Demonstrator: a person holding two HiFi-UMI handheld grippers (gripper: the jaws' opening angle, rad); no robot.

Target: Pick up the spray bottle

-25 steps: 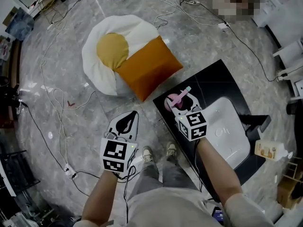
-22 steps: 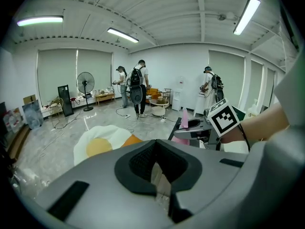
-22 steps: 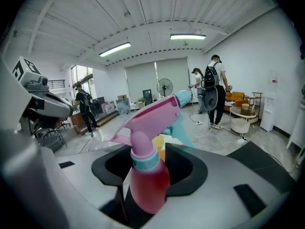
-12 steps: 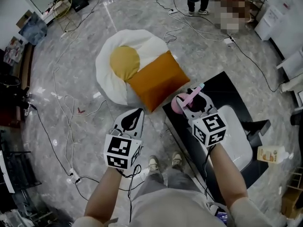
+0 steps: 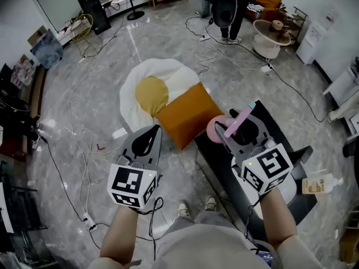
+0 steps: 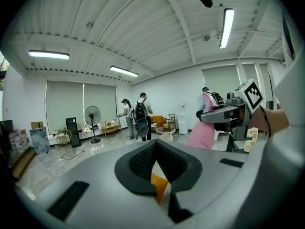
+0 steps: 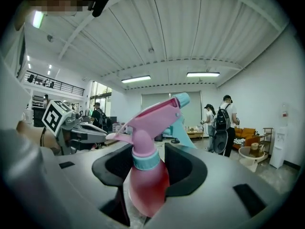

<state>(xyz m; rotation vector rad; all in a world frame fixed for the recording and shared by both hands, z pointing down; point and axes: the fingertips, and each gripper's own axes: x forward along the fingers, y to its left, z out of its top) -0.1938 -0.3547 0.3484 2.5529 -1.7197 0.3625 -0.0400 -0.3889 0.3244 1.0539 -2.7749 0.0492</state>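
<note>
Gripping the bottle [image 7: 145, 185] by its rounded body, my right claw [image 5: 238, 130] holds it above the left edge of the black surface [image 5: 276, 125], spray head tilted far and right. I judge that the smooth body could swivel or slide between the pads if I swing fast, and drop. My left claw [image 6: 155, 171] is closed and empty. Compared with a second ago, both claws sit higher and the bottle is clear of the surface.

Open lab-like workroom, grey marble floor [image 5: 84, 94] strewn with cables [image 5: 84, 134], ribbed ceiling [image 6: 119, 27], strip lights [image 6: 228, 27], standing fan [image 6: 92, 116]
</note>
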